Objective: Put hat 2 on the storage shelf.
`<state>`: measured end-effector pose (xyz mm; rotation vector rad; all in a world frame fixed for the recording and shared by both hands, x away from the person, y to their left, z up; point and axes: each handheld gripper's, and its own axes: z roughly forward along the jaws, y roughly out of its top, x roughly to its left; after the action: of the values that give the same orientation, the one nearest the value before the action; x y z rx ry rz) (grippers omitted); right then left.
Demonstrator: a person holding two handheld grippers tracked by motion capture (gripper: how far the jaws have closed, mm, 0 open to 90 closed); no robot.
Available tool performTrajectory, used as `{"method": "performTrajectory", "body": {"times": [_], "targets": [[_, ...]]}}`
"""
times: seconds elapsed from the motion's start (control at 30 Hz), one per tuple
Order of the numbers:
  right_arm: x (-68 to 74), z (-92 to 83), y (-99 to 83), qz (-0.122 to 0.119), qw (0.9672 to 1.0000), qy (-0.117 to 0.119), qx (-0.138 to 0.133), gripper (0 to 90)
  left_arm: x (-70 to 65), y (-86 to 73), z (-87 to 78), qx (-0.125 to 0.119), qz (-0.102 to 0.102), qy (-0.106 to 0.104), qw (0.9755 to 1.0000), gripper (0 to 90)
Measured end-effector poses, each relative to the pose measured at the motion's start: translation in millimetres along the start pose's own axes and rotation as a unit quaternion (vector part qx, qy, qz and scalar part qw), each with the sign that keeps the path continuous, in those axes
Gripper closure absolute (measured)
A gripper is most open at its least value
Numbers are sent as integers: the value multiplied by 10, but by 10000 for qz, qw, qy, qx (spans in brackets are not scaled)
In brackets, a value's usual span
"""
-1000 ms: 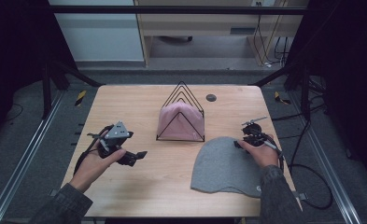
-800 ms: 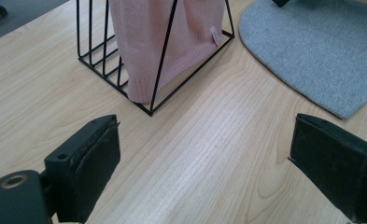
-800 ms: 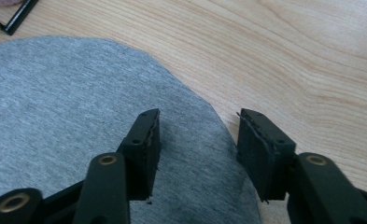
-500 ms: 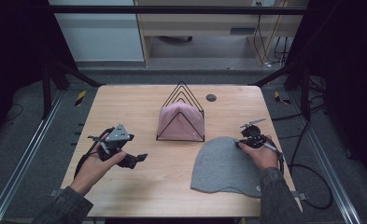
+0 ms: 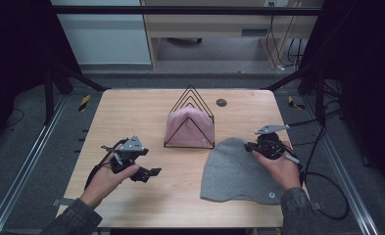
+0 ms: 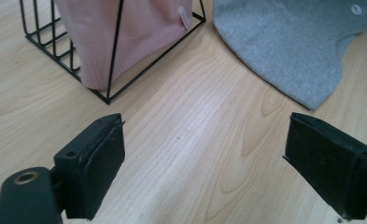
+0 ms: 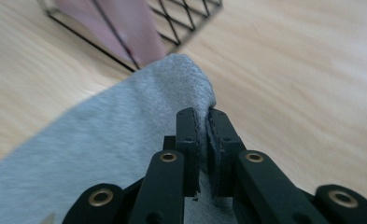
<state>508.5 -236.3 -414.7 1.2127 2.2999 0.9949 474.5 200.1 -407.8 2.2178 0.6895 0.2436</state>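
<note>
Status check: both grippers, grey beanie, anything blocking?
Right gripper shut on grey beanie edge. Left gripper open, above bare table. Pink beanie in wire rack, close beside the grey one.

Wooden table (image 5: 131, 112): rack (image 5: 190, 120), grey beanie (image 5: 234, 171)

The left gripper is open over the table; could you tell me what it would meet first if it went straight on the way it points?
Probably bare table first, since the left gripper tilts down; beyond lie the wire rack and grey beanie.
</note>
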Motion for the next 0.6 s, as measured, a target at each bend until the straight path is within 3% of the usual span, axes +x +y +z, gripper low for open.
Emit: {"method": "performTrajectory", "body": {"times": [0.2, 0.37, 0.6], "targets": [[341, -398, 295, -568, 9963, 263, -585, 847, -102, 41, -35, -67, 128, -125, 9998, 107], [614, -658, 559, -968, 9891, 501, -988, 848, -117, 114, -67, -136, 208, -161, 9996, 107], [933, -837, 858, -1409, 9780, 756, -1337, 848, -168, 183, -108, -263, 254, -235, 9991, 115]]}}
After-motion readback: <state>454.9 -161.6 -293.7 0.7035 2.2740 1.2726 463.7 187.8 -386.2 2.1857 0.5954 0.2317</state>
